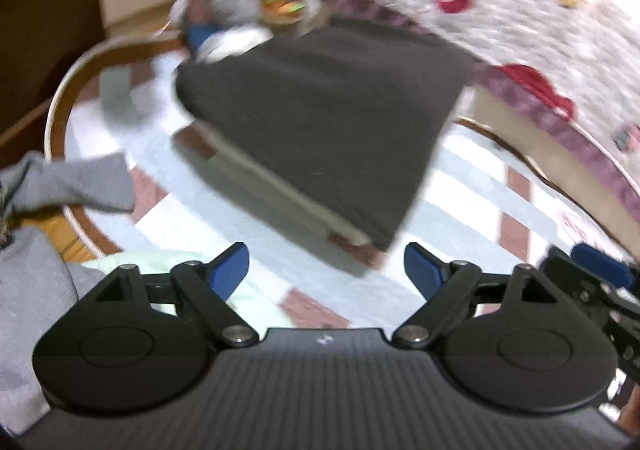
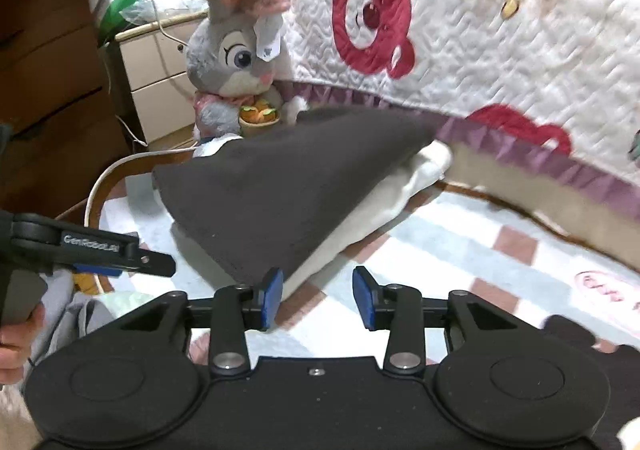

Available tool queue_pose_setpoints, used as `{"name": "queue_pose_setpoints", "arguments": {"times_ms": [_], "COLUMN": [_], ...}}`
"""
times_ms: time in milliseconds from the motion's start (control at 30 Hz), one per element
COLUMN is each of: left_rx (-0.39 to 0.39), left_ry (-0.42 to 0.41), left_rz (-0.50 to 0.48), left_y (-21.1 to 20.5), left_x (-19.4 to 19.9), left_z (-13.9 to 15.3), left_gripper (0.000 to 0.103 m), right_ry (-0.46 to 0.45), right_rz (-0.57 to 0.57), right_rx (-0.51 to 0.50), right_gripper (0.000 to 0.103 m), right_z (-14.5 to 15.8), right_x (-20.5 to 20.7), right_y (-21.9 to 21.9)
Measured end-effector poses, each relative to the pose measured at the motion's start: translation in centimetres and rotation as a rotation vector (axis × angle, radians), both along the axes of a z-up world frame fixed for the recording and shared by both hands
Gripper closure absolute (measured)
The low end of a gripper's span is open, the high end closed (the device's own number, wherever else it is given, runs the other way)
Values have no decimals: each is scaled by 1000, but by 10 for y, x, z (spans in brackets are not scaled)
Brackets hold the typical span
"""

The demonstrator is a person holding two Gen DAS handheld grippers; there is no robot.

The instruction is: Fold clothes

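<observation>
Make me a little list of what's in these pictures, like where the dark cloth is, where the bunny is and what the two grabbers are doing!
dark garment: folded, on top of a white folded piece
surface: round table with checked cloth
bunny toy: sits behind the dark garment
quilt: white with red bears, at right
grey clothes: at the table's left edge
left gripper: open, nothing between its fingers
right gripper: open, nothing between its fingers, near the garment's corner
</observation>
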State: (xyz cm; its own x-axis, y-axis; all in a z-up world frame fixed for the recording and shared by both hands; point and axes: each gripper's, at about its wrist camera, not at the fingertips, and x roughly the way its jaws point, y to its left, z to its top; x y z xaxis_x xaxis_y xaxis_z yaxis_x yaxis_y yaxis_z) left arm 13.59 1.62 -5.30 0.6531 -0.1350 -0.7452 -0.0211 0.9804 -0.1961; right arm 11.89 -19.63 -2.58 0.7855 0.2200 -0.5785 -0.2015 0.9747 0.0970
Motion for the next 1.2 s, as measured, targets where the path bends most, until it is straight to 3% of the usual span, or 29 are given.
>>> {"name": "queue_pose_setpoints", "arguments": {"times_ms": [133,333,533,633,1200], "left_rx": [19,134,111,134,151], "left_ry": [-23,-71,-69,-81,-102], "left_rz": [-49,-67,-61,-79,-112], "left_y": [-30,-51,-45,-49,-54], "left_x": [-27,-51,-64,-68,-73], "left_z": [14,22,25,25,28], "left_gripper": [8,8,5,5,5], "right_ry": [-22,-23,-21,-33,-47], "right_rz": [-63,-100,-133,-133,-132], "right_rx": [-17,-56,-66,-82,-129], "right_gripper": [51,44,39,37,36], "right_z": [15,27,36,40,42], "right_x": [-30,-58,-81,-87,-87], "right_y": [-10,-10,-8,-5,8]}}
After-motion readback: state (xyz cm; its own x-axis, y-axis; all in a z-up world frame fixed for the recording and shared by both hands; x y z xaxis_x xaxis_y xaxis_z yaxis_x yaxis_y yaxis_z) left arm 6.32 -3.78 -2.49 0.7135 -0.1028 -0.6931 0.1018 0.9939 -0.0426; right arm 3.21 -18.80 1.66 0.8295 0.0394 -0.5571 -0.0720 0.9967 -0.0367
